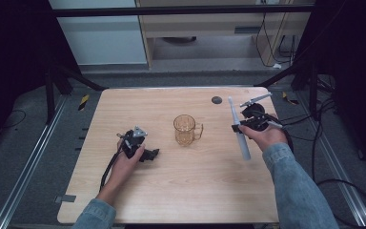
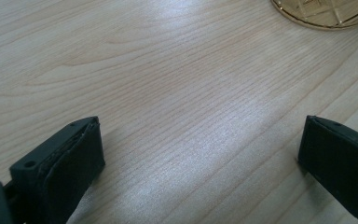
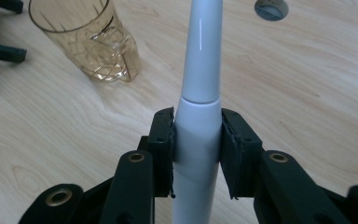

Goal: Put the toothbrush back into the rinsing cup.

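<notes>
Pale wooden table [image 1: 181, 191] carries an amber glass mug [image 1: 187, 129] at its centre. Toward the right edge, the right gripper [image 3: 196, 140] clamps a white electric toothbrush [image 3: 199, 93] by its handle, long axis running far-to-near. The mug lies leftward of it. The left gripper [image 2: 200, 154] rests wide, empty, near the left edge.

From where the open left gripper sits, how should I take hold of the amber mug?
Grip the amber mug across its body, coming from the left gripper side. It stands upright, its handle points away toward the right gripper, and the left jaws are wide open.
</notes>
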`<state>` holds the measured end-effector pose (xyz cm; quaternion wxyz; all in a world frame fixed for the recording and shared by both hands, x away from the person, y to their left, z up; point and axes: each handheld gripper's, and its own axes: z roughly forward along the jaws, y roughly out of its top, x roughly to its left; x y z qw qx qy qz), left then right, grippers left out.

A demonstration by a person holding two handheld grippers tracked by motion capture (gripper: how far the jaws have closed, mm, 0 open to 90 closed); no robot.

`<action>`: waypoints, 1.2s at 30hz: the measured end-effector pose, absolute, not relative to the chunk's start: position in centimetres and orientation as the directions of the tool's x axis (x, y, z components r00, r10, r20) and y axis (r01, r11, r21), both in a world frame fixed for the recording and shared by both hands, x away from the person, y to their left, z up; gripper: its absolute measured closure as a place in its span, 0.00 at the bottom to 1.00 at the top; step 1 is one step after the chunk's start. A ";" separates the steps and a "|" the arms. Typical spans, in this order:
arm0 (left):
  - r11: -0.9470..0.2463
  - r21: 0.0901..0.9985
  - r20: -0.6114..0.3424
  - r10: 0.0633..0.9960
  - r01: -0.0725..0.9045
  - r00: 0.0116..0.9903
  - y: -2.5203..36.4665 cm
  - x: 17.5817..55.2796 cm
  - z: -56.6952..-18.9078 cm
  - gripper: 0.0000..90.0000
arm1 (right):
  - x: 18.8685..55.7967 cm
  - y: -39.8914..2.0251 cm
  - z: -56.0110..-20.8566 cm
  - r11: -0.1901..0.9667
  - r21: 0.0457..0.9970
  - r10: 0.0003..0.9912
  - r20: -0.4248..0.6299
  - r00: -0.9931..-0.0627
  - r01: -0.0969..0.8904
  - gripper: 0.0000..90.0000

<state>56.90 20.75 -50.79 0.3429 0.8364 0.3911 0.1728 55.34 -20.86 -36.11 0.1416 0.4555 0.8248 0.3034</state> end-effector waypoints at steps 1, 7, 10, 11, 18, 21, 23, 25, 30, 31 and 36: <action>-0.459 0.709 0.021 0.773 0.536 0.634 20.7 56.9 -50.8 0.00 | 55.3 -20.9 -36.1 0.401 0.630 0.837 0.043 -0.545 0.666 0.75; -0.460 0.709 0.022 0.772 0.535 0.635 20.7 56.9 -50.8 0.00 | 55.9 -20.8 -35.6 0.391 0.654 0.834 0.047 -0.550 0.648 0.75; -0.458 0.709 0.022 0.774 0.536 0.633 20.7 56.9 -50.8 0.00 | 56.1 -21.0 -35.4 0.379 0.672 0.837 0.044 -0.545 0.636 0.75; -0.458 0.709 0.022 0.774 0.537 0.632 20.7 56.9 -50.8 0.00 | 56.1 -21.0 -35.4 0.379 0.672 0.837 0.044 -0.545 0.636 0.75; -0.457 0.709 0.021 0.774 0.536 0.633 20.7 56.9 -50.8 0.00 | 56.3 -21.4 -35.0 0.354 0.695 0.848 0.044 -0.528 0.626 0.75; -0.457 0.709 0.021 0.774 0.536 0.633 20.7 56.9 -50.8 0.00 | 56.6 -21.6 -34.8 0.346 0.712 0.851 0.037 -0.525 0.611 0.75; -0.458 0.709 0.021 0.774 0.536 0.633 20.7 56.9 -50.8 0.00 | 56.7 -21.5 -34.6 0.342 0.719 0.851 0.036 -0.523 0.605 0.75; -0.459 0.708 0.022 0.774 0.537 0.633 20.7 56.9 -50.8 0.00 | 56.9 -21.5 -34.5 0.334 0.729 0.853 0.036 -0.521 0.598 0.75; -0.457 0.709 0.020 0.774 0.537 0.632 20.7 56.9 -50.8 0.00 | 57.3 -21.1 -34.1 0.321 0.747 0.856 0.035 -0.516 0.582 0.75; -0.458 0.708 0.021 0.775 0.537 0.632 20.7 56.9 -50.8 0.00 | 57.3 -21.0 -33.9 0.312 0.753 0.856 0.040 -0.515 0.579 0.75; -0.454 0.711 0.019 0.775 0.537 0.631 20.7 56.9 -50.8 0.00 | 57.7 -20.4 -33.4 0.298 0.773 0.857 0.042 -0.514 0.560 0.75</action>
